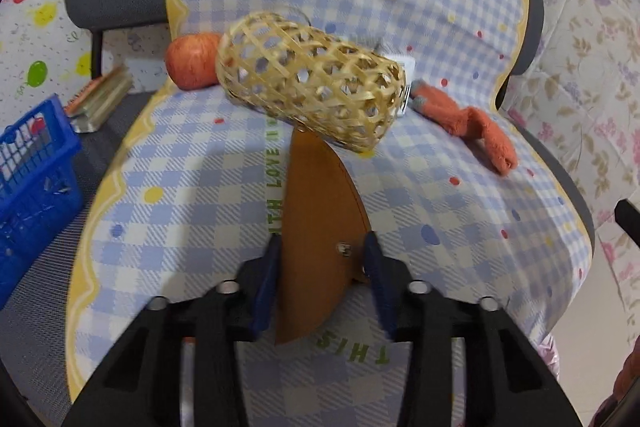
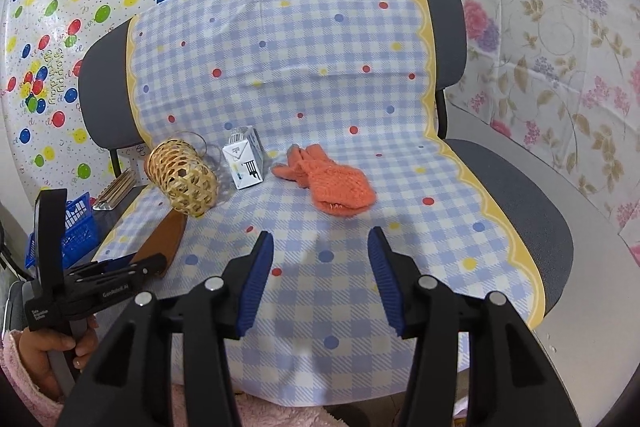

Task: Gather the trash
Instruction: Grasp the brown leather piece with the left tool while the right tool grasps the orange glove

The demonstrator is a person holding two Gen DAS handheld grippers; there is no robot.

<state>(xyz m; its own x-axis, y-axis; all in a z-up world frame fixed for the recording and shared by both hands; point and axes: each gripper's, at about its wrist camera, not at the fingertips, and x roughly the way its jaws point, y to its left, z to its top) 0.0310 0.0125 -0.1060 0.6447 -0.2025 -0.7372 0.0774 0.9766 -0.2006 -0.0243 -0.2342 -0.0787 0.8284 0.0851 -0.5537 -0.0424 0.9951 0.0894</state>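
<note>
A flat brown leather-like piece (image 1: 320, 195) with a small rivet lies on the checked cloth, its far tip under a woven bamboo basket (image 1: 312, 83) that rests on its side. My left gripper (image 1: 322, 243) has its blue pads against both edges of that brown piece (image 2: 166, 235). A small white carton (image 2: 244, 163) stands behind the woven basket (image 2: 182, 183), and an orange knitted glove (image 2: 332, 183) lies to its right. My right gripper (image 2: 320, 239) hovers open over bare cloth in front of the glove, nothing between its fingers.
A red apple (image 1: 192, 61) sits left of the basket. On the neighbouring seat to the left are a blue plastic crate (image 1: 32, 187) and a stack of books (image 1: 100, 99). The grey chair seat (image 2: 532, 195) shows past the cloth's right edge. A hand (image 2: 48, 351) holds the left gripper.
</note>
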